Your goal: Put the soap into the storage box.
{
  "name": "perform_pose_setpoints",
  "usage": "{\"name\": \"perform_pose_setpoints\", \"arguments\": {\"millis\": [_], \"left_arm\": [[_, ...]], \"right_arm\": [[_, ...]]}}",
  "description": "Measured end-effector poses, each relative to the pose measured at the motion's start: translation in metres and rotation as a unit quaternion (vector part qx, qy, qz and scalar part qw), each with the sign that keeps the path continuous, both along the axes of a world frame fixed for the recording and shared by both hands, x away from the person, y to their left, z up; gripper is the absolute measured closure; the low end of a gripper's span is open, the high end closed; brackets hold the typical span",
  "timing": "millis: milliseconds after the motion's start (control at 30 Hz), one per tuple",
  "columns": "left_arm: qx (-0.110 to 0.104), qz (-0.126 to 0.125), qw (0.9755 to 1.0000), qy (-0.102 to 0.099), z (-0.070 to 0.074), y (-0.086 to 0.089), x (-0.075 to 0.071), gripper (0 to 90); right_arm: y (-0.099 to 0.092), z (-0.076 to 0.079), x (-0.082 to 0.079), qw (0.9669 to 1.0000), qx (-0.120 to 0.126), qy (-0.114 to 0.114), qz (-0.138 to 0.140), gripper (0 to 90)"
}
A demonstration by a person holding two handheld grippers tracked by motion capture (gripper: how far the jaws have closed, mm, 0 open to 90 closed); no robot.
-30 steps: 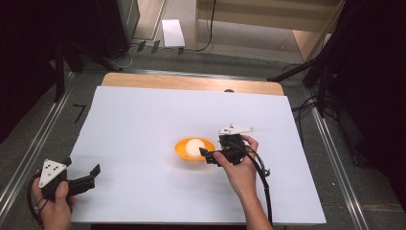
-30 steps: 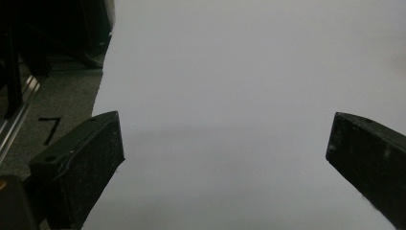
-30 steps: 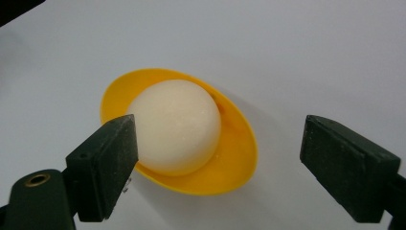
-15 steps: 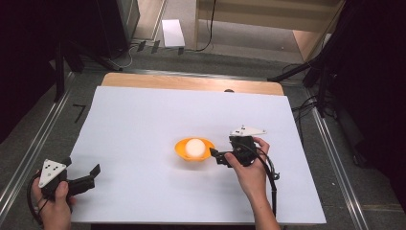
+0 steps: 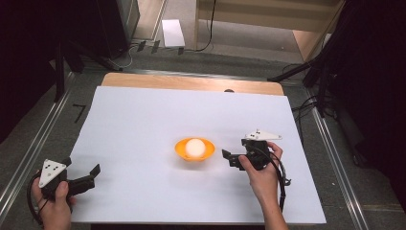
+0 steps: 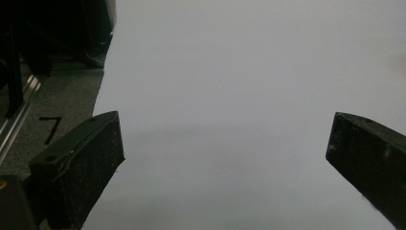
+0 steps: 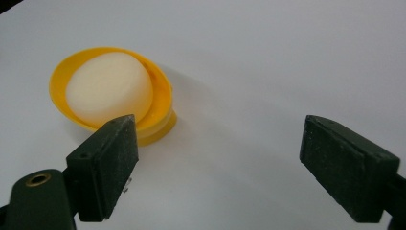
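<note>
A small orange bowl [image 5: 178,151] sits near the middle of the white sheet, with a pale round ball [image 5: 195,147] resting in it. In the right gripper view the bowl [image 7: 162,103] and ball [image 7: 109,91] lie ahead at upper left. My right gripper [image 5: 228,158] is just right of the bowl, apart from it, jaws open and empty [image 7: 218,163]. My left gripper [image 5: 86,178] rests at the sheet's near left corner, open with nothing between its jaws [image 6: 225,153].
The white sheet [image 5: 143,115] covers most of the wooden table [image 5: 191,82]. Grey floor and metal rails [image 5: 33,143] flank both sides. Dark stands and cables [image 5: 316,76] are at the far right. A black mark [image 6: 50,128] lies on the floor left of the sheet.
My right gripper has drawn back to the right, away from the bowl, leaving the ball in it. The left gripper has stayed put.
</note>
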State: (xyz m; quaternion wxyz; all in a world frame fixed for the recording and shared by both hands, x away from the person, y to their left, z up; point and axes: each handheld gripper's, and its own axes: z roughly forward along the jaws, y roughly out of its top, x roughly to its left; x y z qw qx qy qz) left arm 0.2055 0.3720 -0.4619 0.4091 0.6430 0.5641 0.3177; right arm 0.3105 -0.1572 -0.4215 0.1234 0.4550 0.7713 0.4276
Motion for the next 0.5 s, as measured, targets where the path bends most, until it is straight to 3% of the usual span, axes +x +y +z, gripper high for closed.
{"name": "perform_pose_setpoints", "arguments": {"millis": [500], "left_arm": [[0.003,0.0,1.0,0.001,0.0,0.0,0.0,0.0]], "right_arm": [[-0.034,-0.019,-0.011,0.9997,-0.003,0.007,-0.023,13.5]]}}
